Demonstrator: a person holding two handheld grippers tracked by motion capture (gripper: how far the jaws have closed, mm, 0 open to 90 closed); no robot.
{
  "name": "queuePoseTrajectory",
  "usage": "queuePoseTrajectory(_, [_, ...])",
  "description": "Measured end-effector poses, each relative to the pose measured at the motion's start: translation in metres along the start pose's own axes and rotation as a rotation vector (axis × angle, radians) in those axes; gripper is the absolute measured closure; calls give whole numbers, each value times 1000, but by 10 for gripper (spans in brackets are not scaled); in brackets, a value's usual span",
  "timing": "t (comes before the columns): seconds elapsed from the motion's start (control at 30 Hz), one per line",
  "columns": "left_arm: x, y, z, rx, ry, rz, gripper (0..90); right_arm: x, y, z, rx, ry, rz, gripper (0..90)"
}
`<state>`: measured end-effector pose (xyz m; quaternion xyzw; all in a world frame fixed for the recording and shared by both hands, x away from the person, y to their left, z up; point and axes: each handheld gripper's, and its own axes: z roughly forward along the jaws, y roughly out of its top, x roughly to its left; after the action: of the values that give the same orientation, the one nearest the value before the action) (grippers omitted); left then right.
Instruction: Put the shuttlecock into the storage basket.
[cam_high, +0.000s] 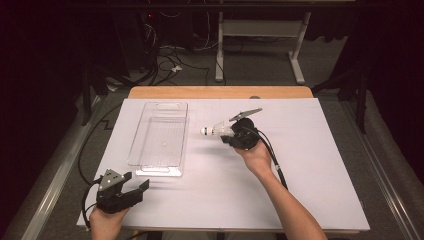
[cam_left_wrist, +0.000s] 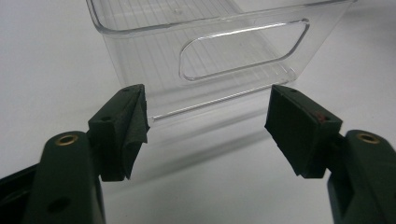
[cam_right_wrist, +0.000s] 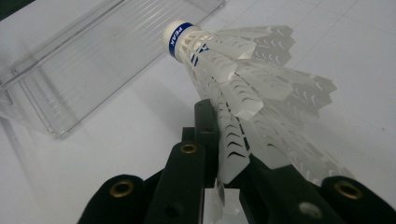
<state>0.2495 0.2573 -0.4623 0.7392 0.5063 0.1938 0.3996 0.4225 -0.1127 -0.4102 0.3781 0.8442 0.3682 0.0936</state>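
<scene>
A white plastic shuttlecock (cam_right_wrist: 224, 79) with a blue band on its cork is clamped by its skirt in my right gripper (cam_right_wrist: 229, 140), cork pointing away toward the clear bin. From above, the shuttlecock (cam_high: 215, 130) sticks out leftward from the right gripper (cam_high: 231, 135), held just above the table right of the bin. The clear plastic bin (cam_high: 160, 137) lies lengthwise on the white sheet and holds nothing. My left gripper (cam_high: 132, 187) rests near the table's front left corner, jaws wide apart and bare, facing the bin's handle wall (cam_left_wrist: 243, 51); its midpoint (cam_left_wrist: 208, 130) is over bare sheet.
A white sheet (cam_high: 310, 165) covers most of the wooden table (cam_high: 220, 92). Black cables trail from both grippers off the front edge. Beyond the table stand a desk frame (cam_high: 260, 45) and tangled cords on the floor.
</scene>
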Motion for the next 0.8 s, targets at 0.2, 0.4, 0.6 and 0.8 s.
queuePoseTrajectory(0.2, [0, 0, 0, -2, -1, 0, 305, 1, 5, -1, -5, 17, 3, 891])
queuePoseTrajectory(0.4, [-1, 0, 0, 3, 3, 3, 305, 4, 9, 0, 0, 28, -6, 890])
queuePoseTrajectory(0.6, [-1, 0, 0, 2, 1, 3, 305, 5, 11, 2, 10, 27, -12, 890])
queuePoseTrajectory(0.8, [-1, 0, 0, 3, 2, 3, 304, 7, 16, 2, 10, 29, -19, 890])
